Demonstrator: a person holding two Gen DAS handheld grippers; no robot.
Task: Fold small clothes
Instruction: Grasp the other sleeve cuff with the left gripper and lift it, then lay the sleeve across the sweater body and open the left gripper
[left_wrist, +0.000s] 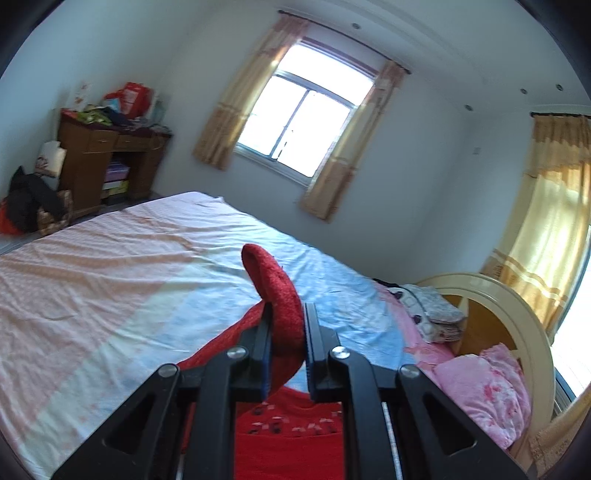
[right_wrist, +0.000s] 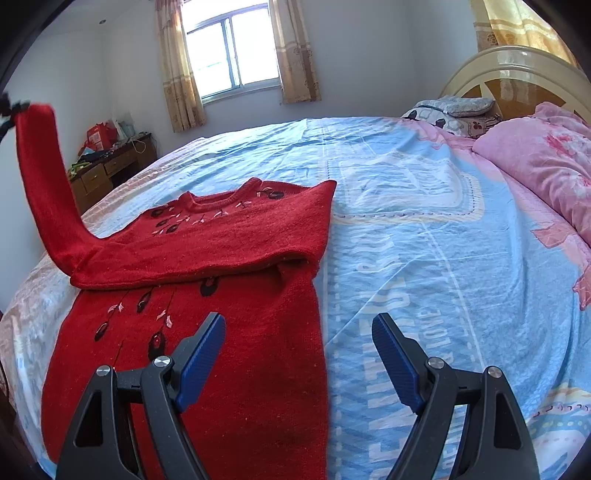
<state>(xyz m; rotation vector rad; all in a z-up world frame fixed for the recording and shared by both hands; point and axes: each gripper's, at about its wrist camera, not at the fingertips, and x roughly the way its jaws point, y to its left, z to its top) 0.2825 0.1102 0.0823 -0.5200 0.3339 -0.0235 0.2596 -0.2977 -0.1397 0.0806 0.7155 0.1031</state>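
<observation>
- On the blue printed bedsheet (right_wrist: 424, 236) lies a red knit sweater (right_wrist: 207, 258), chest side up, one sleeve already laid across the front and the other sleeve (right_wrist: 40, 177) pulled up into the air.
- Left gripper (left_wrist: 286, 332) is clamped on that raised sleeve's cuff (left_wrist: 275, 284), jaws nearly together with the knit bunched between them.
- Right gripper (right_wrist: 297, 343) hovers over the sweater's lower right edge, jaws wide apart, nothing in them.
- Looks like soft, floppy, fairly thick wool: light, not slippery, will sag and stretch wherever it isn't supported. I'd grab it at cuffs, hem corners or shoulder seams, not mid-panel.
- Further out: pink quilt (right_wrist: 543, 166) and folded clothes by the cream headboard (right_wrist: 517, 66), a cluttered wooden desk (left_wrist: 107, 155) under the window (left_wrist: 303, 110).
</observation>
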